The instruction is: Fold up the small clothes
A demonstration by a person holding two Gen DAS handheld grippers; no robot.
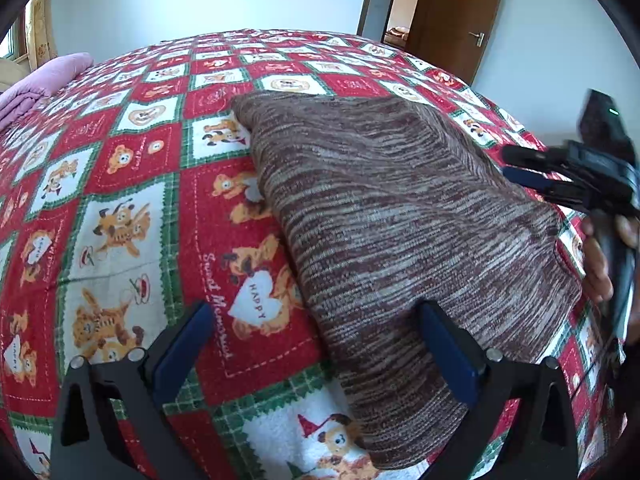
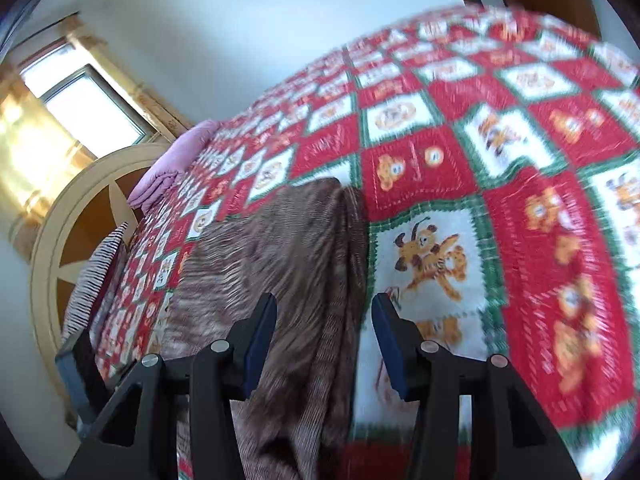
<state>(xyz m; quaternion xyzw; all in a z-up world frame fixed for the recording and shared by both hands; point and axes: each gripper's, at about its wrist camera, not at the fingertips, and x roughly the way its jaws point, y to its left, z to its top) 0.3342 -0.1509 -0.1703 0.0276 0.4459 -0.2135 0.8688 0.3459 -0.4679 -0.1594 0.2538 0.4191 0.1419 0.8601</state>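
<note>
A brown striped knit garment (image 1: 400, 216) lies folded flat on the red, white and green bear-print blanket (image 1: 132, 216). My left gripper (image 1: 316, 316) is open above the garment's near left edge, with one finger over the blanket and one over the knit. My right gripper (image 1: 508, 162) shows at the right side of the left wrist view, beside the garment's right edge. In the right wrist view, which is blurred, the right gripper (image 2: 324, 304) is open and empty over the edge of the garment (image 2: 288, 248), which lies on the blanket (image 2: 520, 168).
A folded pink quilt (image 1: 44, 80) lies at the bed's far left, also in the right wrist view (image 2: 172, 160). A striped pillow (image 2: 96, 276) and a round wooden headboard (image 2: 48, 240) stand by the window. A brown door (image 1: 456, 12) is behind the bed.
</note>
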